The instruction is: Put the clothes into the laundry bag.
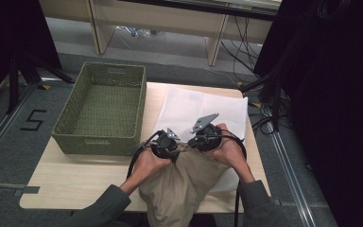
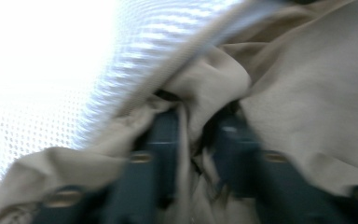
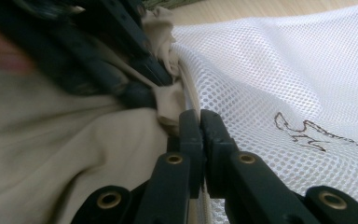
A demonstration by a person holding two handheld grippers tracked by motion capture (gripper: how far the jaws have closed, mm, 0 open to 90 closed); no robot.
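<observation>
- Stuffing looks like the step in hand: a soft beige cloth garment [image 1: 177, 184] is being worked into a white mesh laundry bag [image 1: 203, 111] that lies flat on the pale wooden table [image 1: 71, 177], right of a green woven basket [image 1: 105, 108].
- Garment sits at the near table edge, its lower part hanging over toward the person; its top is bunched at the bag's mouth, between the two grippers.
- Left gripper [image 2: 196, 135]: jaws part-open with a fold of beige cloth wedged between them; seems to be clamping that fold, though the view is blurred.
- Right gripper [image 3: 199, 122]: jaws pressed almost together, nipping the bag's mesh edge beside its seam, the garment touching alongside.
- To do it well, I judge: keep the right grip firm on the rim and lift it so the mouth gapes, then feed cloth in short pushes with the left, regripping farther back each time.
- Risk: the mesh could slip out of the thin pinch, or the cloth could jam at the opening.
- Materials: garment matte, limp, creasing in soft rolls; bag fine open netting, light, semi-sheer, with a dark brown squiggle mark [image 3: 314, 133]; basket stiff, rectangular, with handle slots.
</observation>
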